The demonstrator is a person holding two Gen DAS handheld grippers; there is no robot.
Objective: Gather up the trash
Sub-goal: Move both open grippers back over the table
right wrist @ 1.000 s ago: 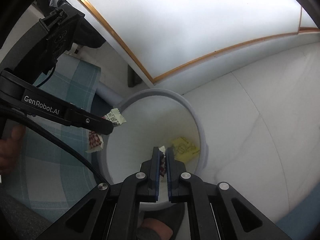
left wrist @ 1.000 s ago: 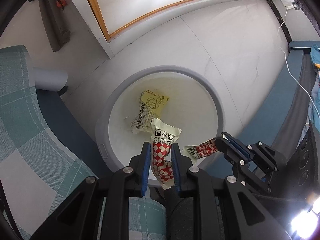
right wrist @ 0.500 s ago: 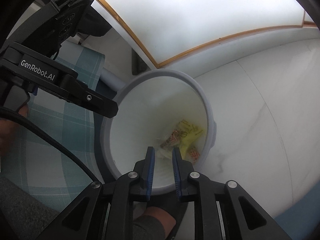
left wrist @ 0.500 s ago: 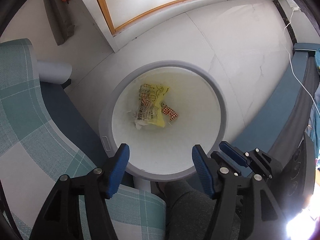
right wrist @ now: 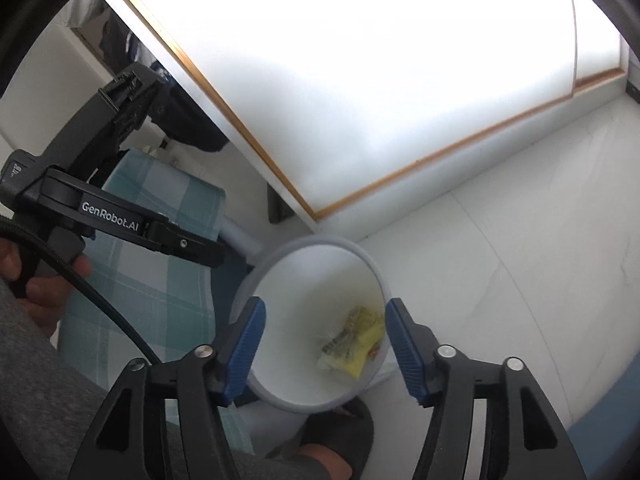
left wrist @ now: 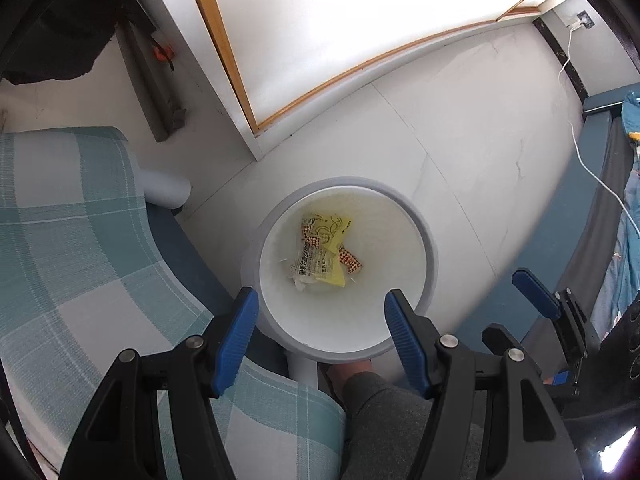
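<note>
A white round trash bin [left wrist: 425,240] stands on the pale floor. Several snack wrappers [left wrist: 324,258], yellow and red-checked, lie at its bottom. My left gripper [left wrist: 320,298] hangs above the bin's near rim, pointing down, open and with nothing between its blue pads. The right gripper's blue finger [left wrist: 534,294] shows at the right edge of that view. In the right wrist view my right gripper [right wrist: 325,312] is over the same bin [right wrist: 374,268]; its jaws are opening with nothing between them. The wrappers [right wrist: 352,340] lie below. The left gripper's black body [right wrist: 120,216] is at the left.
A teal checked seat cushion [left wrist: 80,260] borders the bin on the left. A white panel with a wooden edge [left wrist: 248,100] stands behind. A white cable [left wrist: 592,168] runs along blue furniture at the right. The person's grey-clad leg [left wrist: 384,408] is below the bin, a hand [right wrist: 40,280] at the left.
Both grippers were shut on red-checked wrappers over the bin; both have let go and opened. The wrappers now lie in the bin. Both grippers have risen, so the bin looks smaller.
</note>
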